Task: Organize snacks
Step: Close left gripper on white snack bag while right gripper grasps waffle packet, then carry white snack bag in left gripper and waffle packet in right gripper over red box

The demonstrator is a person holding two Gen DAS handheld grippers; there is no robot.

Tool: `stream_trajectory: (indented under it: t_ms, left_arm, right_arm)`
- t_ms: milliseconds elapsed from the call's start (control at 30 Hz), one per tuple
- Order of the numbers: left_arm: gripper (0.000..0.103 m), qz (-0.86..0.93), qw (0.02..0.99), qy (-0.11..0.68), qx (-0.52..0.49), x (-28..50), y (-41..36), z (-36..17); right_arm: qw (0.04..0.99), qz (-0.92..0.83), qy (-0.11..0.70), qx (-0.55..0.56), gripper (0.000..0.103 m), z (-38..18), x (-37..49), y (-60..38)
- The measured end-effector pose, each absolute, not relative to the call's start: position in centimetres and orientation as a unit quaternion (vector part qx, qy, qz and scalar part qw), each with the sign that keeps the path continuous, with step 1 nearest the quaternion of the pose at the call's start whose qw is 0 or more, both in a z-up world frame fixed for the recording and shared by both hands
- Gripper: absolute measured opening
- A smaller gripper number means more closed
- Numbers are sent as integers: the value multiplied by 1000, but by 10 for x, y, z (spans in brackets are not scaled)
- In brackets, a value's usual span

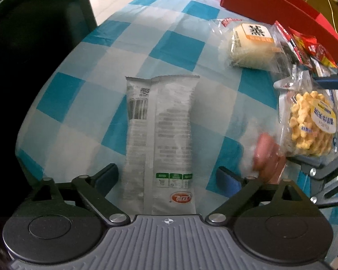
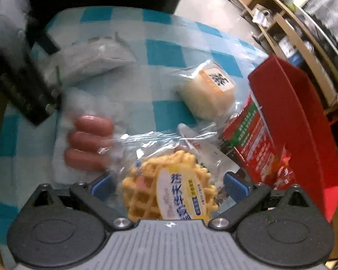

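A long white snack packet (image 1: 162,130) lies printed side up on the blue-and-white checked tablecloth (image 1: 90,94). My left gripper (image 1: 167,176) stands open astride its near end, and neither pad touches it. My right gripper (image 2: 169,184) is shut on a clear packet of yellow waffles (image 2: 169,193), held wide across its wrapper. In the left wrist view the waffle packet (image 1: 308,123) hangs at the right edge, with a blue pad (image 1: 329,82) above it. The right wrist view also shows the white packet (image 2: 90,60) at the far left.
A sausage pack (image 2: 90,139) lies blurred just beyond the waffles. A wrapped pale cake (image 2: 207,90) sits mid-table. An open red box (image 2: 299,112) stands at the right, with a red-and-green packet (image 2: 250,139) and red sachets (image 1: 304,45) beside it. The table edge drops off at the left.
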State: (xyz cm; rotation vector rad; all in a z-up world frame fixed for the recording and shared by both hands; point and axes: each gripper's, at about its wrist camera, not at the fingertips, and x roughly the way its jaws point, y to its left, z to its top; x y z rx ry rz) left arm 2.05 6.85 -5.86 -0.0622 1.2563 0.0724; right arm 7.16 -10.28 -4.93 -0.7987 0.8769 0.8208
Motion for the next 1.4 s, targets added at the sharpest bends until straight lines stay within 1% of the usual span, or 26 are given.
stream_trajectory:
  t_ms: [67,133,167,200,267,333,433,500,567,633,700,833,900,933,967,1000,1033,1067,1100,1167,1267,1400]
  left_arm:
    - [99,34,807,589,-30,22,69,-60]
    - [100,33,806,590,-33,24,70,-60]
    - [101,33,806,590,-33,25,69,-60]
    - [101,34,807,589,-32,25,69,-60]
    - [99,38,808,587,-33,25,68,-59]
    - [91,42,811,582,-33,24,68,-56]
    - [83,49,814,577,-35,21,70,-53]
    - [78,50,815,577,-38,21,71,-50]
    - [67,57,815,576,-41,21,77,-47]
    - [64,61,813,577,-53,22,83,-46]
    - [63,67,813,575,-59,25,85,-46]
    - [69,79,820,566,-32,33,76,-47]
    - [79,88,822,563,-22,35,74,-48]
    - [91,99,821,562,-16,35,74,-50]
    - [98,111,819,563,-10,36,76,-52]
    - [98,114,817,566,-16,38,79,-55]
    - [96,112,814,569,-31,39,83,-55]
    - [87,106,812,572,-46,39,86,-54]
    - [83,95,812,573,-60,38,89,-52]
    - [61,87,812,574,-56,37,85,-46]
    - [54,82,808,582,-45,33,78,-43]
    - [53,78,811,578,-54,30,75,-33]
  right_arm:
    - [758,371,431,-319,98,-50,79,-111]
    - [765,357,458,-280,88,-52,82,-121]
    - [767,352,470,-259,88,-53,82,-125]
    - [771,345,476,-245,83,-53,79,-128]
    - [784,330,476,-226,79,-53,69,-136]
    - [797,310,482,-191,78,-50,60,-146]
    - [814,288,490,-124,78,-51,46,-161]
    - [822,273,489,-103,77,-53,39,-168]
    - [830,255,487,-92,77,-50,37,-175]
    - [839,246,481,-72,77,-41,36,-181]
    - [845,237,476,-56,77,-38,40,-185]
    - [851,233,469,-45,77,-32,40,-191]
    - [852,237,465,-41,77,-28,38,-193]
    - [852,238,464,-41,77,-27,37,-194]
    - [852,240,463,-40,77,-26,37,-193]
    - [852,241,463,-38,77,-27,38,-193]
    - [852,240,464,-36,77,-27,40,-192]
    - [852,239,465,-34,77,-27,41,-193]
    - [852,237,465,-32,77,-26,42,-194]
    - [854,235,463,-25,77,-23,43,-197]
    - [859,234,455,-12,77,-17,45,-201]
    - [867,234,440,1,77,-8,45,-205]
